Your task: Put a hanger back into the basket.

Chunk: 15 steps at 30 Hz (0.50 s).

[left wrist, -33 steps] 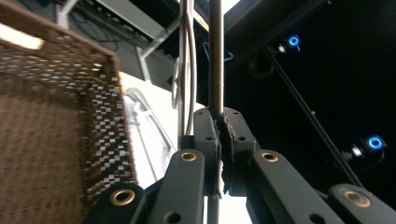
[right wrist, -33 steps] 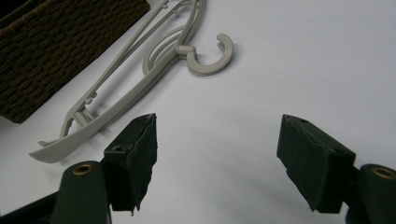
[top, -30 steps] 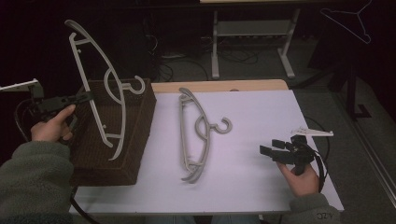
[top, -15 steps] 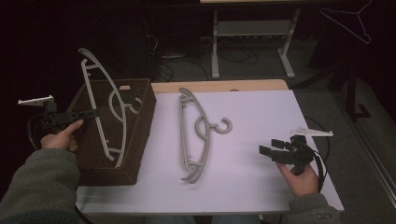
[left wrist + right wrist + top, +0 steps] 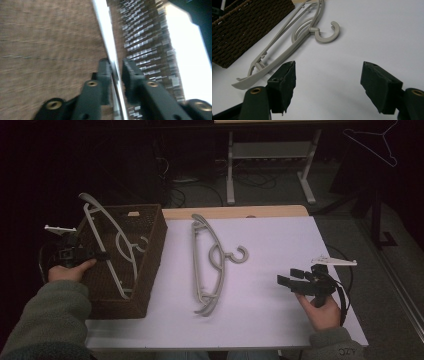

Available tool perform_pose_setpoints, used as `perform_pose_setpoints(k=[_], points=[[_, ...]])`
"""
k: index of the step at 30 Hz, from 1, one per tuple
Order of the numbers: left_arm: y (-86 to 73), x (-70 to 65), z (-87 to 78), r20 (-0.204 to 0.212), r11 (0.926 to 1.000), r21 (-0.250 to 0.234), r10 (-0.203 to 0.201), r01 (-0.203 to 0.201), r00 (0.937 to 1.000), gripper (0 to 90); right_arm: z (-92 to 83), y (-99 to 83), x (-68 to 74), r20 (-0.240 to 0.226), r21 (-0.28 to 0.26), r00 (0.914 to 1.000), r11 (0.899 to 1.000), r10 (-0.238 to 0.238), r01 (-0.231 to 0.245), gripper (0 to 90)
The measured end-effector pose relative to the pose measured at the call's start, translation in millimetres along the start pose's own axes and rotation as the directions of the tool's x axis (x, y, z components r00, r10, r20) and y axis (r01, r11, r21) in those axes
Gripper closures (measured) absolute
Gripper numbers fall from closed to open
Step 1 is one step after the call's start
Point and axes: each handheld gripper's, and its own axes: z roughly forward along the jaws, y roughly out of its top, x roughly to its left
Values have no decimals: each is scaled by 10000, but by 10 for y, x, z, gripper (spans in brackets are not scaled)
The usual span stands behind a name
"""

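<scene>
A pale plastic hanger [image 5: 112, 242] leans tilted inside the brown woven basket [image 5: 150, 265] at the table's left. My left gripper [image 5: 102, 255] reaches over the basket's left wall at the hanger's bar. In the left gripper view that bar [image 5: 105, 25] runs between the jaws of the left gripper [image 5: 117, 75], which have just been opening; a gap shows beside the right pad. A second grey hanger [image 5: 207, 265] lies flat on the white table [image 5: 280, 240]. My right gripper [image 5: 289, 276] hovers open to its right, with nothing between its jaws [image 5: 328, 75].
The basket's wall [image 5: 244, 27] and the flat hanger [image 5: 287, 50] lie ahead of the right gripper. Behind the table stands a metal frame [image 5: 270, 155], and a thin wire hanger [image 5: 375, 142] hangs at the far right. Bare tabletop spans the middle right.
The left hand has come down and lowered the hanger from above the basket into it. Its jaws have parted from the bar. The right hand has kept still.
</scene>
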Motion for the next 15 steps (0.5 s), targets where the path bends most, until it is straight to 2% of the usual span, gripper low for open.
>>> perform_pose_setpoints(k=[2,3,6,10,14,15], points=[[-8,7,-30,-377,9998,-23,211,-212,9991,657,4,1,10,10,51,10000,10000,40,-40,274],[-14,18,-56,-454,9997,-100,228,-233,9987,609,8,1,11,1,39,10000,10000,25,-25,274],[-22,16,-129,-397,9990,-307,323,-335,9987,610,18,5,20,-18,57,10000,10000,-28,28,274],[-32,-70,-196,-415,9953,-542,780,-802,9961,605,39,11,26,-34,77,9999,9999,-120,120,274],[-52,-155,-215,-226,9902,-625,1235,-1247,9921,603,46,25,41,-39,133,9999,9998,-126,127,273],[-62,-182,-216,-182,9903,-692,1194,-1204,9927,603,43,32,46,-35,151,9999,9998,-129,130,273]])
